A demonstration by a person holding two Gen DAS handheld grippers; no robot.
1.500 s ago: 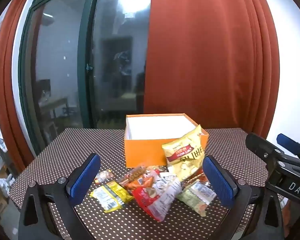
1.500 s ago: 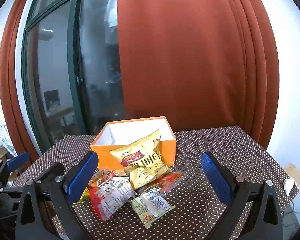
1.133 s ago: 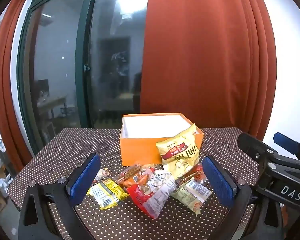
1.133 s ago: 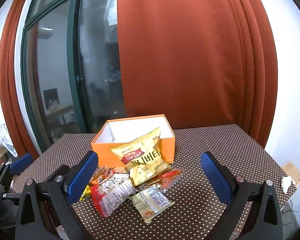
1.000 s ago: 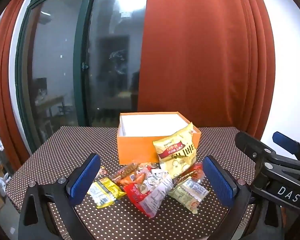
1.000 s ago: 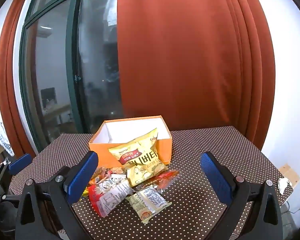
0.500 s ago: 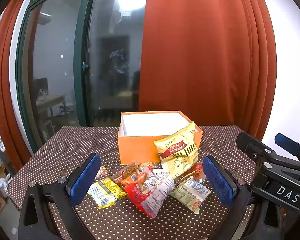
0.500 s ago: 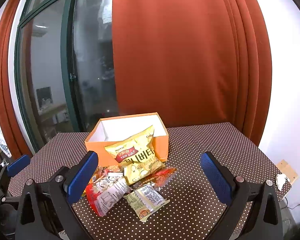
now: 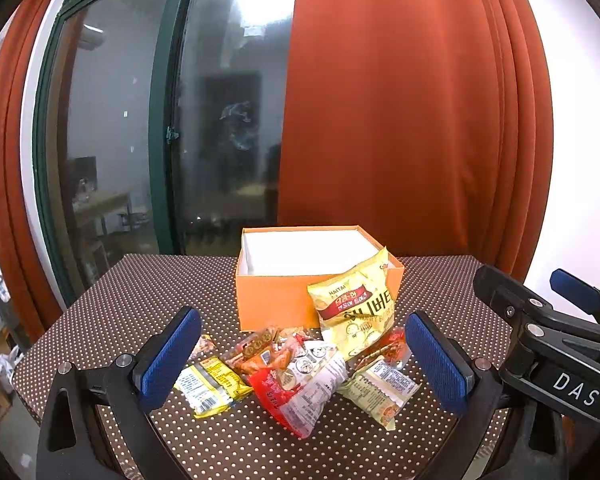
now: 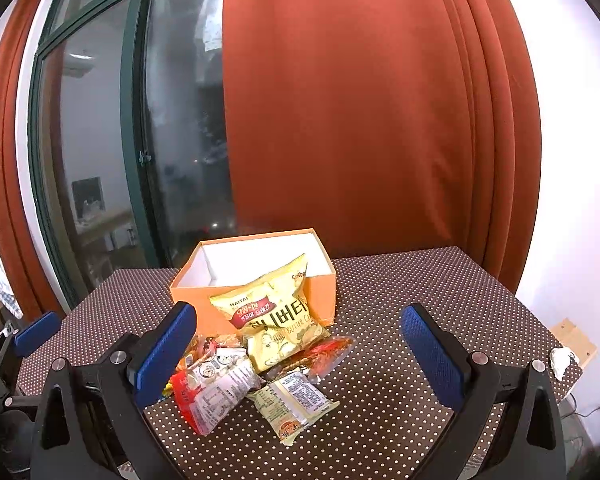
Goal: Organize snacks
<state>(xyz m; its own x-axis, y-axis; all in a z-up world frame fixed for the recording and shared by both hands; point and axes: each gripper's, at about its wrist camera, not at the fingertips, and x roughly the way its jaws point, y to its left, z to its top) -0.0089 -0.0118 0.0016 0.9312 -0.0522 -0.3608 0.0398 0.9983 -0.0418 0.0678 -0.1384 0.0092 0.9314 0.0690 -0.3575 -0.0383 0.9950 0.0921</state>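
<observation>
An open orange box (image 9: 276,300) with a white inside stands on the dotted table (image 9: 132,296); it also shows in the right wrist view (image 10: 320,292). A yellow chip bag (image 9: 356,308) leans on its front (image 10: 276,316). A pile of small snack packets lies before it: a red and white one (image 9: 304,388) (image 10: 216,388), a yellow one (image 9: 208,384), a pale green one (image 9: 380,388) (image 10: 292,404). My left gripper (image 9: 300,360) is open and empty, short of the pile. My right gripper (image 10: 296,356) is open and empty, short of the pile.
Red curtains (image 9: 400,120) and a dark glass door (image 9: 220,120) stand behind the table. The right gripper's body (image 9: 548,344) shows at the right of the left wrist view. The table's right edge (image 10: 540,320) drops to the floor.
Both grippers have drawn back a little and drifted; the box and pile sit slightly lower and farther in view. Nothing was taken hold of.
</observation>
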